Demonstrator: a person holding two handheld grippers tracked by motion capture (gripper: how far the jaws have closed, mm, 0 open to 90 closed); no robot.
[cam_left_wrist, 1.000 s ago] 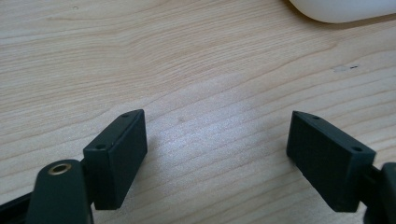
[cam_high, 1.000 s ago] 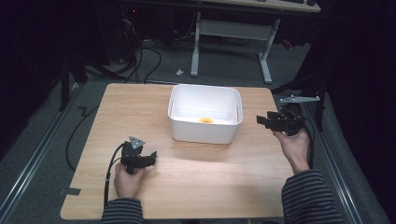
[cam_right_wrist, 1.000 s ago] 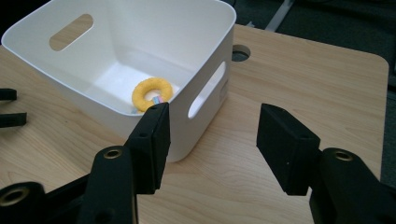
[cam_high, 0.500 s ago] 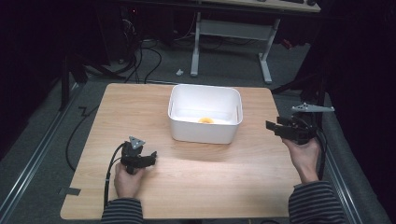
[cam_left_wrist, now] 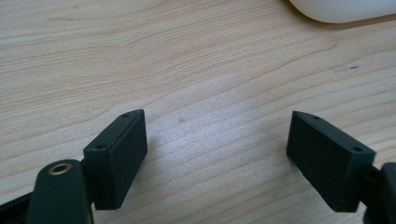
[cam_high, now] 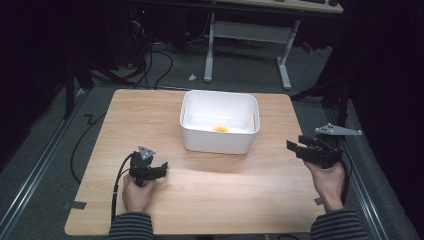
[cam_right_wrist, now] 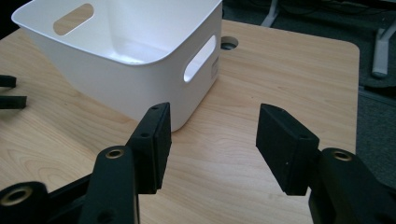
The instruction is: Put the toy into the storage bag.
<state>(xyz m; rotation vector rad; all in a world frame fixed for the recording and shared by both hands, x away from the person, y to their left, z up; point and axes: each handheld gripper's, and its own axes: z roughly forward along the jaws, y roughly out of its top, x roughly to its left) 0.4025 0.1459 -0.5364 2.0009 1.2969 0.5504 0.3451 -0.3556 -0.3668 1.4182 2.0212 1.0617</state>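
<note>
Bin (cam_high: 220, 125) sits mid-table with something yellow (cam_high: 220, 129) inside, left gripper (cam_high: 159, 167) and right gripper (cam_high: 295, 147) both gaping, empty.

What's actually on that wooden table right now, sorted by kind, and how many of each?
White bins: 1
Orange items inside the bin: 1, too small to identify
Handheld grippers: 2, the left gripper and the right gripper, both open
Total: 4
</note>
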